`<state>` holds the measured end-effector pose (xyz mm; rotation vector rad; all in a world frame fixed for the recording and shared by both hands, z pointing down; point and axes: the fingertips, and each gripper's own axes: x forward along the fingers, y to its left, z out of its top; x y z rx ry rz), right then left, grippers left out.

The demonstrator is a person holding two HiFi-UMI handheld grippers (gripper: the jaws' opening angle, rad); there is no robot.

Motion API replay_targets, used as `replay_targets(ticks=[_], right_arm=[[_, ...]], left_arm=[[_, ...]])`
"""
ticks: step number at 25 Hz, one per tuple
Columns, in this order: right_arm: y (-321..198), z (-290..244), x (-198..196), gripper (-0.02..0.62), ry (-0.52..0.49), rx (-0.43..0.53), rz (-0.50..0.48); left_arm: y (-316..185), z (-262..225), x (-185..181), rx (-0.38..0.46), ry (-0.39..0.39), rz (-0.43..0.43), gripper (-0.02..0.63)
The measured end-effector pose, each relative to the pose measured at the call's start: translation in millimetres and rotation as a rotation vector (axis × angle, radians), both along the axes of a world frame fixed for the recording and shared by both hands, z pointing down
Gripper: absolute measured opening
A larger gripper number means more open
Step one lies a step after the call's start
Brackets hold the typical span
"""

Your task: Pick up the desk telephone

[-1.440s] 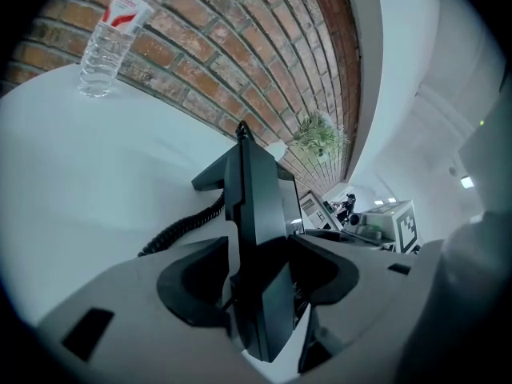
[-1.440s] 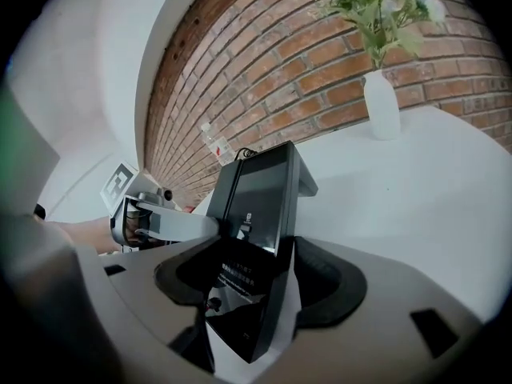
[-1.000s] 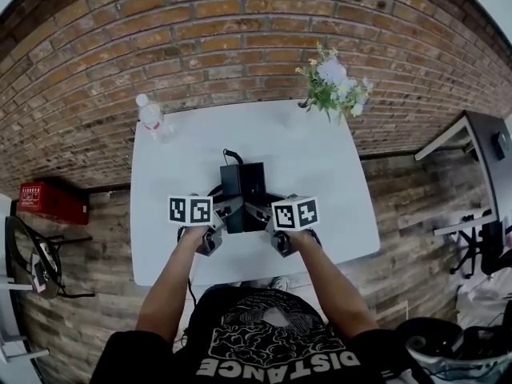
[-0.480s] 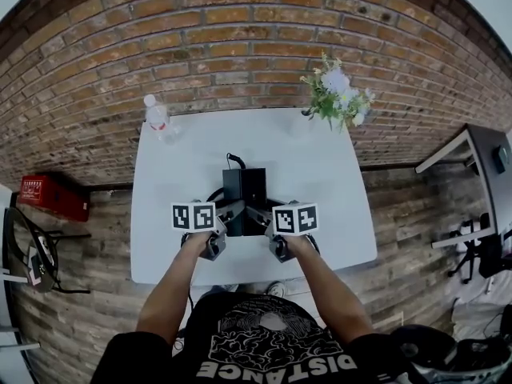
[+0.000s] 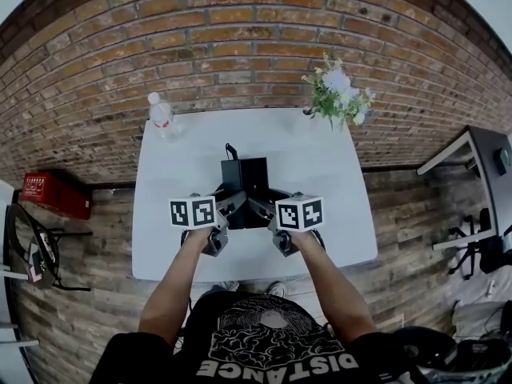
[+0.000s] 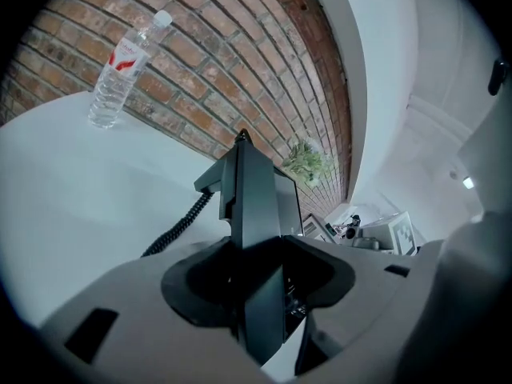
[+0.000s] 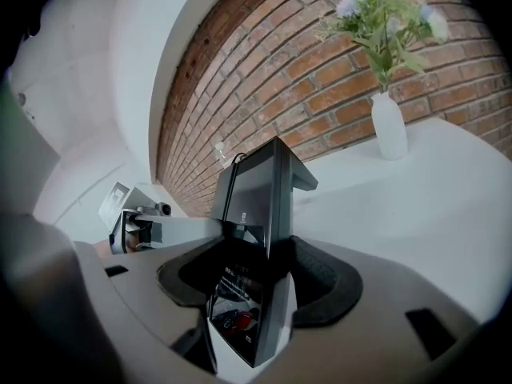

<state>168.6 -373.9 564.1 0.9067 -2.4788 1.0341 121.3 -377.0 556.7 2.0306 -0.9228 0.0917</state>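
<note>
Black desk telephone (image 5: 244, 178) is clamped from both sides. Jaws of left gripper (image 5: 233, 209) pinch its left edge, right gripper (image 5: 258, 209) its right edge, mid white table (image 5: 328, 174).

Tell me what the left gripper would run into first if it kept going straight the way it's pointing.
The desk telephone: its edge sits between the jaws of the left gripper, which grip it. Beyond it, likely the right gripper.

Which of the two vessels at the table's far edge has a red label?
The clear plastic water bottle at the far left corner; the white vase at the right holds flowers.
</note>
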Motion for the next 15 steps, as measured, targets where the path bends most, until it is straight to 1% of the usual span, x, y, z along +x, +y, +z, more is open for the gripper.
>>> replay_targets(ticks=[4, 9, 13, 15], right_arm=[[-8, -24, -2, 0.250, -0.004, 0.057, -0.010], [-16, -65, -3, 0.249, -0.033, 0.138, 0.004], [-20, -95, -1, 0.250, -0.038, 0.210, 0.008], [-20, -109, 1, 0.250, -0.040, 0.243, 0.012]], left_arm=[[-7, -24, -2, 0.045, -0.004, -0.014, 0.201], [-15, -65, -3, 0.134, -0.020, -0.018, 0.201], [-19, -95, -4, 0.195, -0.042, -0.027, 0.201], [-20, -108, -2, 0.227, -0.040, -0.025, 0.201]])
